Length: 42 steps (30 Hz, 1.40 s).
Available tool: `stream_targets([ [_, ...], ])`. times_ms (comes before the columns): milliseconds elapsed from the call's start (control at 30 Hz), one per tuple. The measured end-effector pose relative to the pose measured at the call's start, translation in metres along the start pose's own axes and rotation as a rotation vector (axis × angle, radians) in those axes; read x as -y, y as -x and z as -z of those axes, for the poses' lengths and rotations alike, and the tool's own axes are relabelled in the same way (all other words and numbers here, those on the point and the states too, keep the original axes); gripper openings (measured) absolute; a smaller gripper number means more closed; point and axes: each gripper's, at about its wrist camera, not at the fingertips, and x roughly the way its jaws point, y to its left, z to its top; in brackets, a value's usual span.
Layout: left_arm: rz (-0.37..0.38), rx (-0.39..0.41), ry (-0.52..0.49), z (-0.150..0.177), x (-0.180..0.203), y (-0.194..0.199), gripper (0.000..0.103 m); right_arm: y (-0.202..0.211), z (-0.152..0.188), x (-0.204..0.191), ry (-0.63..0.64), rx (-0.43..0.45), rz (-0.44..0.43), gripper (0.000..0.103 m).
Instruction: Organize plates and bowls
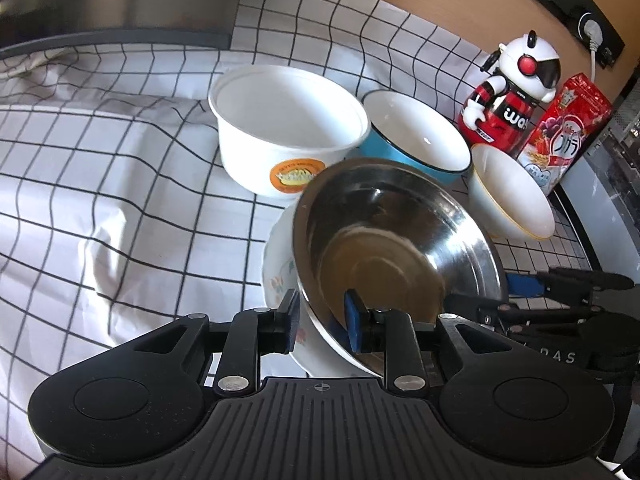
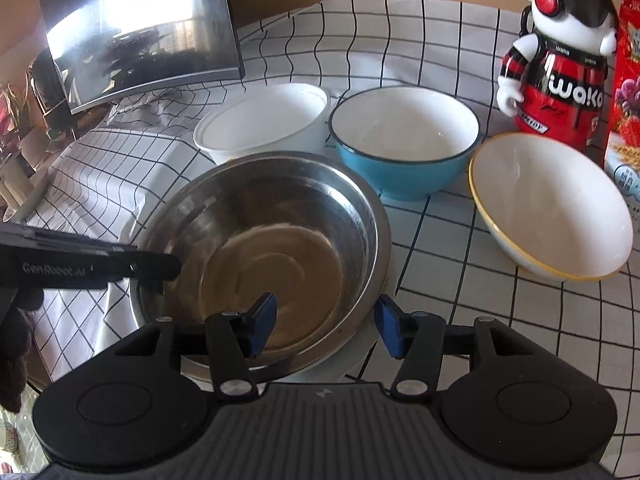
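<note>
A steel bowl rests on a white floral plate. My left gripper straddles the bowl's near rim, one pad inside and one outside beside the plate, the jaws partly apart; whether the pads press the rim is unclear. My right gripper is open across the bowl's opposite rim, one pad inside and one outside. Behind stand a white plastic tub, a blue enamel bowl and a white yellow-rimmed bowl.
A checked cloth covers the table. A red-and-white robot figure and a red cereal box stand at the back right. A monitor stands at the back left.
</note>
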Motion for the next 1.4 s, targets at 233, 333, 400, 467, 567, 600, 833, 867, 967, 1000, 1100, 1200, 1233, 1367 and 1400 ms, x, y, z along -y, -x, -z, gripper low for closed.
stream_targets([
  [233, 0.003, 0.042, 0.030, -0.007, -0.009, 0.009, 0.025, 0.002, 0.003, -0.005, 0.000, 0.028, 0.044, 0.054],
  [333, 0.042, 0.040, 0.026, -0.010, -0.009, 0.011, 0.025, 0.006, 0.001, -0.004, -0.004, 0.057, 0.073, 0.054],
  [400, 0.038, 0.032, -0.002, -0.010, -0.006, 0.009, 0.026, 0.008, -0.001, -0.002, -0.019, 0.060, 0.084, 0.054],
  [467, 0.045, 0.015, -0.006, -0.010, -0.006, 0.004, 0.026, 0.008, -0.002, 0.001, -0.041, 0.052, 0.082, 0.054],
  [567, 0.055, -0.004, -0.003, -0.008, -0.006, -0.002, 0.026, 0.010, 0.000, 0.001, -0.063, 0.040, 0.078, 0.054],
  [600, 0.053, -0.004, -0.010, -0.008, -0.005, -0.002, 0.026, 0.011, 0.000, 0.001, -0.066, 0.038, 0.078, 0.054],
  [833, -0.005, 0.093, -0.028, -0.035, -0.001, 0.030, 0.026, 0.054, -0.027, 0.010, -0.098, 0.144, 0.073, 0.054],
  [867, 0.027, 0.108, -0.007, -0.042, -0.001, 0.037, 0.026, 0.063, -0.033, 0.013, -0.096, 0.166, 0.075, 0.054],
  [967, 0.129, 0.145, 0.037, -0.063, 0.009, 0.054, 0.026, 0.096, -0.055, 0.025, -0.062, 0.242, 0.111, 0.054],
  [1000, 0.157, 0.159, 0.035, -0.069, 0.015, 0.059, 0.026, 0.109, -0.063, 0.032, -0.049, 0.272, 0.132, 0.054],
  [1100, 0.248, 0.203, 0.003, -0.087, 0.043, 0.073, 0.026, 0.147, -0.086, 0.055, -0.048, 0.351, 0.177, 0.054],
  [1200, 0.346, 0.263, -0.022, -0.107, 0.075, 0.088, 0.026, 0.191, -0.111, 0.082, -0.108, 0.460, 0.196, 0.054],
  [1233, 0.381, 0.290, -0.033, -0.115, 0.086, 0.093, 0.026, 0.205, -0.118, 0.090, -0.127, 0.498, 0.192, 0.055],
  [1367, 0.439, 0.315, -0.095, -0.138, 0.128, 0.089, 0.026, 0.231, -0.132, 0.118, -0.144, 0.586, 0.193, 0.073],
  [1400, 0.427, 0.298, -0.105, -0.141, 0.137, 0.081, 0.026, 0.227, -0.131, 0.124, -0.144, 0.578, 0.197, 0.073],
])
